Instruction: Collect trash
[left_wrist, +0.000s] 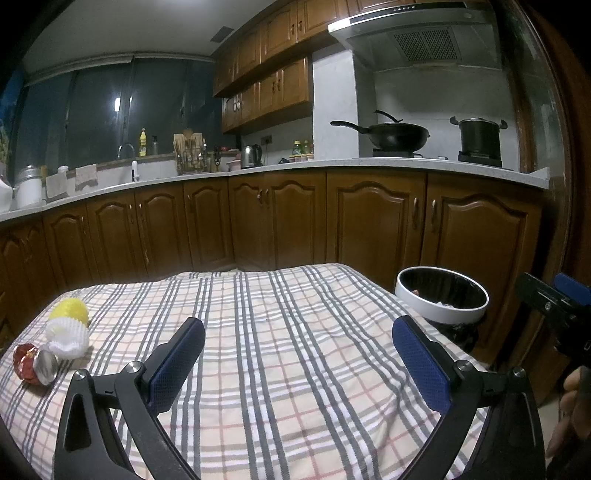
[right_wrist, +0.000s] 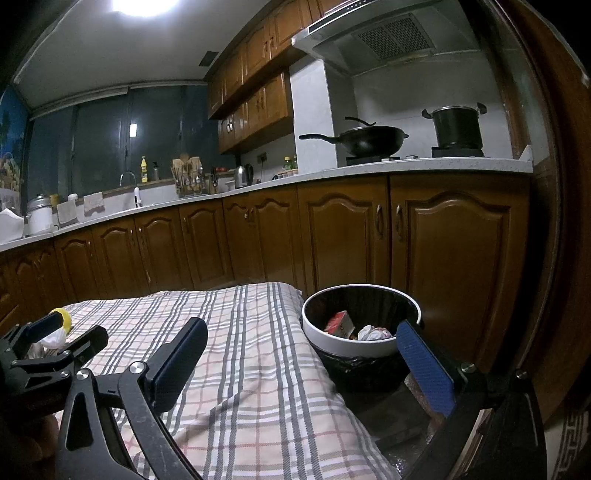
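Trash at nine o'clock: yellow foam net, white foam net, crushed red can; left gripper and right gripper gape, holding nothing.

In the right wrist view, the left hand-held gripper hides the white foam net.

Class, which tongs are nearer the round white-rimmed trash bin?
Right. The right tongs hang open beside the round white-rimmed trash bin; the left tongs sit open over the plaid cloth, farther left.
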